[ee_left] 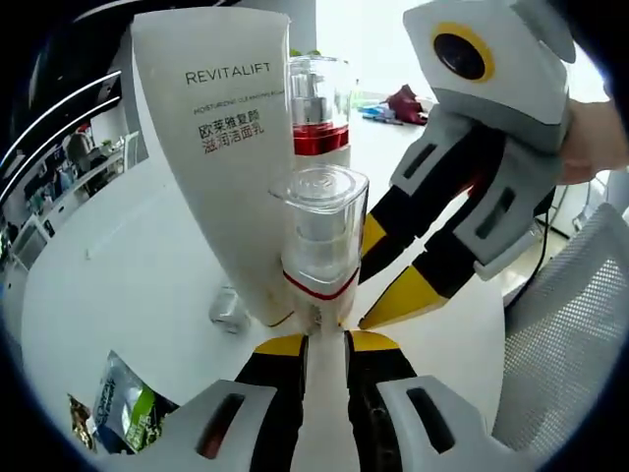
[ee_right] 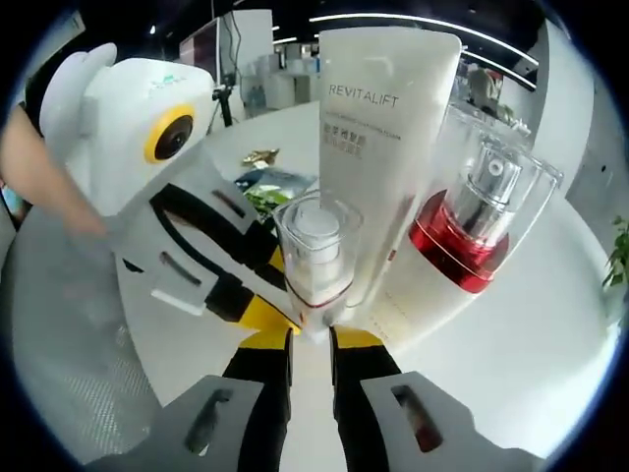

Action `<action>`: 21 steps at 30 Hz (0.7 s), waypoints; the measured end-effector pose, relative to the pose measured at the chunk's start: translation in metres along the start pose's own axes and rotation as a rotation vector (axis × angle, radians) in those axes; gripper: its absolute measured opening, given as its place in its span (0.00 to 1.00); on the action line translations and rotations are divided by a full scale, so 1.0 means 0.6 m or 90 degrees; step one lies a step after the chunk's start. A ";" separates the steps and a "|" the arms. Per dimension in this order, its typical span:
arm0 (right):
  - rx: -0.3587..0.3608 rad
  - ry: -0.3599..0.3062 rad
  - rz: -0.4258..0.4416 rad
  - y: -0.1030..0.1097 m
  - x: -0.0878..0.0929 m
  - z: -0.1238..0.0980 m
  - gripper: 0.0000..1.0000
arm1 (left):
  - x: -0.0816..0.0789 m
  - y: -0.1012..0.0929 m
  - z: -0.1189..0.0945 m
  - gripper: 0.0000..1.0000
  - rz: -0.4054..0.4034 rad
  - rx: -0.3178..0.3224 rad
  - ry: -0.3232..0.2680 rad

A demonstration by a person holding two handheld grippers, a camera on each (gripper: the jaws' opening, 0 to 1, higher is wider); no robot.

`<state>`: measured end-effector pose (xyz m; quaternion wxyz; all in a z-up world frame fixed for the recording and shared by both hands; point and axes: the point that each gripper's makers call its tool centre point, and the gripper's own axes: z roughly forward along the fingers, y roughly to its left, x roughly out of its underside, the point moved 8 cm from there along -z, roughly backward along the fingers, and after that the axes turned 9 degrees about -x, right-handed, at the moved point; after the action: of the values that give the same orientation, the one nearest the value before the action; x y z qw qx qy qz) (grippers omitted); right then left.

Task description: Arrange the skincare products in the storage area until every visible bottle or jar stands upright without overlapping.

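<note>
A small pump bottle (ee_left: pixel 319 236) (ee_right: pixel 316 258) with a clear cap and a thin red line stands upright on the white table. My left gripper (ee_left: pixel 325 342) is closed narrowly on its white lower body. My right gripper (ee_right: pixel 312 340) pinches the same base; in the left gripper view it reaches in from the right (ee_left: pixel 378 300). The left gripper enters the right gripper view from the left (ee_right: pixel 265 315). Just behind the small bottle stands a tall white REVITALIFT tube (ee_left: pixel 221 128) (ee_right: pixel 378 147). Beside the tube is a larger pump bottle with a red band (ee_left: pixel 319 113) (ee_right: pixel 472 226), upright.
The round white table (ee_left: pixel 128 275) (ee_right: pixel 550 334) ends at a grey mesh chair (ee_left: pixel 570 344) (ee_right: pixel 69 324). Green sachets (ee_left: pixel 118 403) (ee_right: pixel 263 185) and a small silvery item (ee_left: pixel 228 310) lie on it. A person's hand (ee_left: pixel 600 138) holds the right gripper.
</note>
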<state>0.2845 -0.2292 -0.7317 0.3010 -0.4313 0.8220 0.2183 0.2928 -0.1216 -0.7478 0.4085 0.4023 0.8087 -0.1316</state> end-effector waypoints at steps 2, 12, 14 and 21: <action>0.000 0.001 0.000 -0.001 0.000 0.001 0.15 | 0.000 0.001 -0.001 0.15 0.000 0.000 0.000; 0.003 0.009 -0.005 0.002 -0.001 -0.006 0.17 | -0.003 0.002 -0.009 0.16 0.001 -0.004 -0.003; 0.004 0.010 -0.005 0.004 -0.001 -0.010 0.18 | -0.006 0.001 -0.014 0.16 0.001 -0.006 -0.004; 0.012 0.015 -0.006 0.017 -0.002 -0.026 0.21 | -0.008 0.000 -0.036 0.18 -0.003 -0.014 -0.006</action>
<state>0.2716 -0.2328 -0.7185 0.2967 -0.4349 0.8253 0.2043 0.2823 -0.1127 -0.7303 0.4163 0.3952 0.8092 -0.1252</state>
